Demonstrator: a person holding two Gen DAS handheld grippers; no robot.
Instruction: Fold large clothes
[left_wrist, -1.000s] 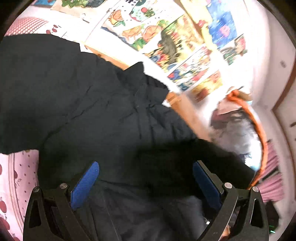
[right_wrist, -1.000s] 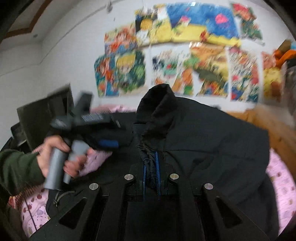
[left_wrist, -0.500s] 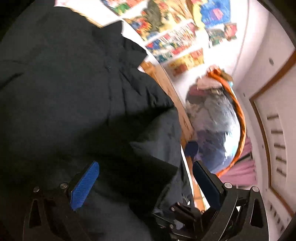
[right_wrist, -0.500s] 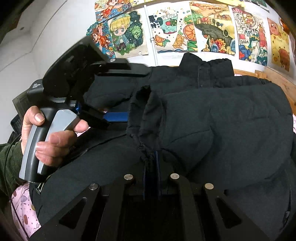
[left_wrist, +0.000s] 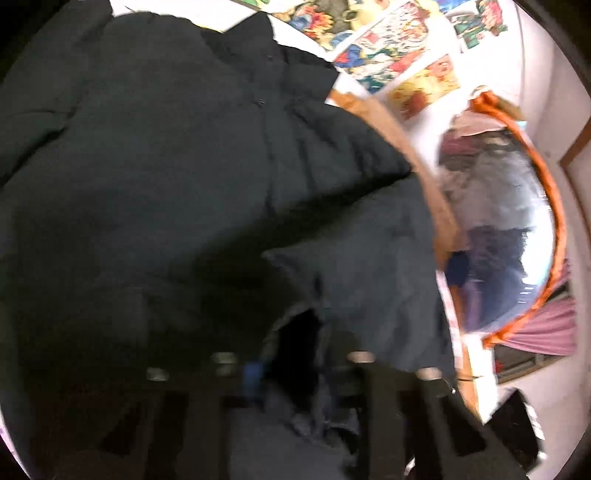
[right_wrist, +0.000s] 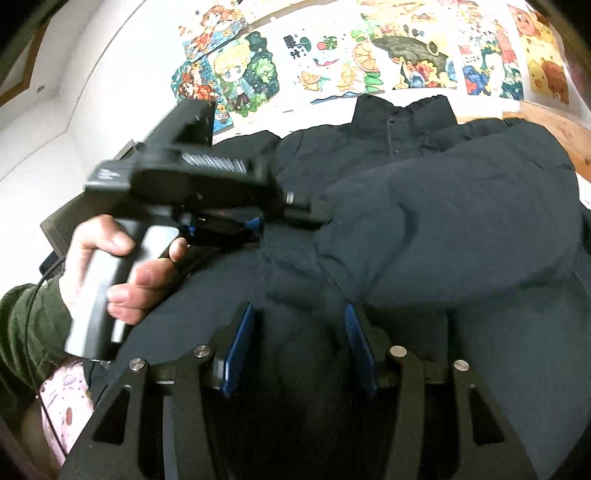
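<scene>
I count one dark padded jacket, spread over the pink spotted bedcover, its collar towards the wall and one fold of it lying across the middle. I hold two claws. My right gripper has its jaws opening, blue pads apart, with a ridge of jacket cloth running between them; the pads do not press on it. My left gripper is closing, its jaws nearly together on a bunched edge of the jacket, though that view is blurred and dark, and I see only one small strip of blue pad. From the right view, my left hand grips the grey handle, its green sleeve cut off at the frame edge. About nine bright drawings hang on the wall, some cropped. An orange-rimmed basket of clothes is smeared.
</scene>
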